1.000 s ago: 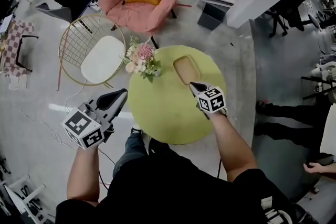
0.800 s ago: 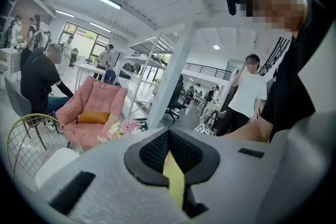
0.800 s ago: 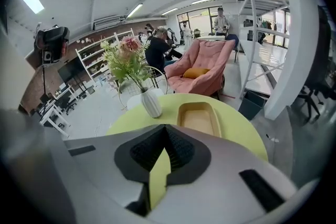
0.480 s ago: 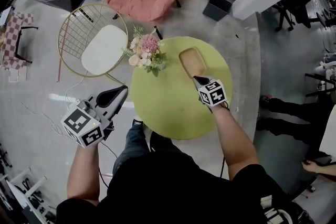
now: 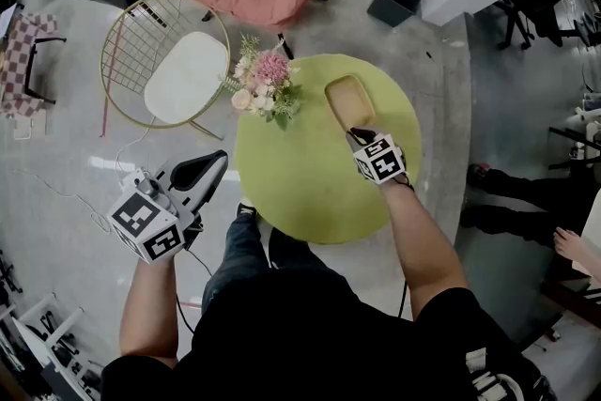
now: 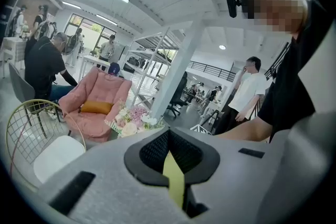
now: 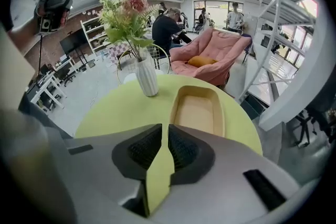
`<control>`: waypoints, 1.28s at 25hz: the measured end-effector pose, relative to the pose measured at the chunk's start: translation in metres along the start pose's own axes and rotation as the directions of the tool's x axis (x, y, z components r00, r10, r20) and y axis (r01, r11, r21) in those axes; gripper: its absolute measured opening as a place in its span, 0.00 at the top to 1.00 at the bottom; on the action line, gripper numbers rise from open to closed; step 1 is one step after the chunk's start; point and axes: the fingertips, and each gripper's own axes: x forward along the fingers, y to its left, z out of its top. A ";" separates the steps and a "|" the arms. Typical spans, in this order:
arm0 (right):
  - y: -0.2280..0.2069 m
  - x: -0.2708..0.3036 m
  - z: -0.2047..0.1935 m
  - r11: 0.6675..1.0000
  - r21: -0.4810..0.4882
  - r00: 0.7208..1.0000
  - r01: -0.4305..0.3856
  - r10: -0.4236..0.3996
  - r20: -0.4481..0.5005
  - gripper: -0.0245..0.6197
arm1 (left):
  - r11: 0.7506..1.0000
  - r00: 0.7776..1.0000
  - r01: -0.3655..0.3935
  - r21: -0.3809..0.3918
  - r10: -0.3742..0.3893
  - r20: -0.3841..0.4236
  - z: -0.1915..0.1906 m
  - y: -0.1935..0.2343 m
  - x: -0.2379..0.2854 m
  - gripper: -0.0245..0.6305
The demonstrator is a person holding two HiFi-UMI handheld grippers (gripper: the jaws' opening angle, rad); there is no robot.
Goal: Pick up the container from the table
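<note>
My right claw (image 5: 357,134) has just been opening a little, with nothing between its 2 jaws. The tan container (image 5: 346,100) lies on the green tabletop (image 5: 300,192), just in front of that claw's tip. My left claw (image 5: 219,161) is clenched and empty, well off to the left of the right one.

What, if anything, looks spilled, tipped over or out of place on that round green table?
Nothing stands out. The tan container lies flat and empty on the green table, and the vase of flowers stands upright beside it, not touching it. No spills or damage show.
</note>
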 end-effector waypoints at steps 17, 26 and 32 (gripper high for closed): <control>0.001 0.036 -0.023 0.978 -0.209 0.983 0.014 -0.052 -0.177 0.70 | 1.000 1.000 0.000 -0.031 -0.001 -0.025 -0.021 0.014 0.001 0.94; -0.001 0.049 -0.027 0.940 -0.339 0.966 0.034 -0.118 -0.229 0.65 | 0.999 0.999 0.017 -0.047 -0.019 -0.038 -0.030 0.017 0.001 0.94; -0.003 0.057 -0.033 0.935 -0.353 0.955 0.034 -0.135 -0.265 0.65 | 0.991 0.999 0.044 -0.130 -0.046 -0.012 -0.029 0.018 -0.008 0.94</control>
